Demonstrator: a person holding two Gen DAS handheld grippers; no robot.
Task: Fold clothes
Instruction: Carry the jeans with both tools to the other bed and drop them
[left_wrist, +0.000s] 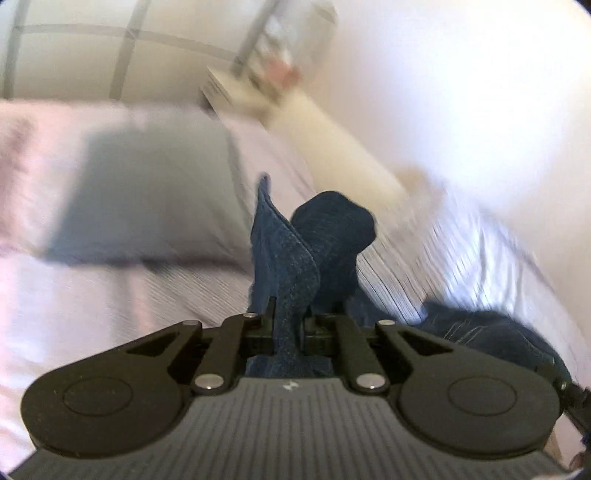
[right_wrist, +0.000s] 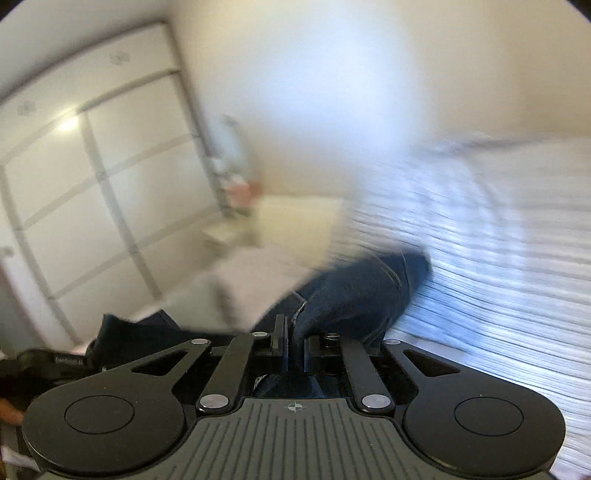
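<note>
I have one pair of dark denim jeans (left_wrist: 291, 258) in hand, and both of my grippers are on it: the left gripper (left_wrist: 290, 325) has its jaws clenched on a bunched fold of the denim that stands up in front of the lens, and the right gripper (right_wrist: 294, 343) has its jaws clenched on another pinch of the same cloth. The rest of the jeans trails away from my jaws down onto the bed (left_wrist: 110, 295), where part of the garment lies crumpled on the pale striped cover near the right edge of the left view. I judge this to be the opening step of the fold: the garment is picked up at two points and lifted so it can hang out or be spread flat, with no neat crease made yet. The next move, as I see it, calls for drawing my two grips apart to pull the cloth taut, then laying it flat on the bed with legs aligned, keeping both pinches firm so the heavy denim does not slip out. Both views are smeared, so which part of the jeans each grip holds I cannot tell. Counting: one pair of jeans, two grippers, one bed, one grey pillow (left_wrist: 147, 192) on it, and one wardrobe (right_wrist: 92, 203) with pale panelled doors beyond
</note>
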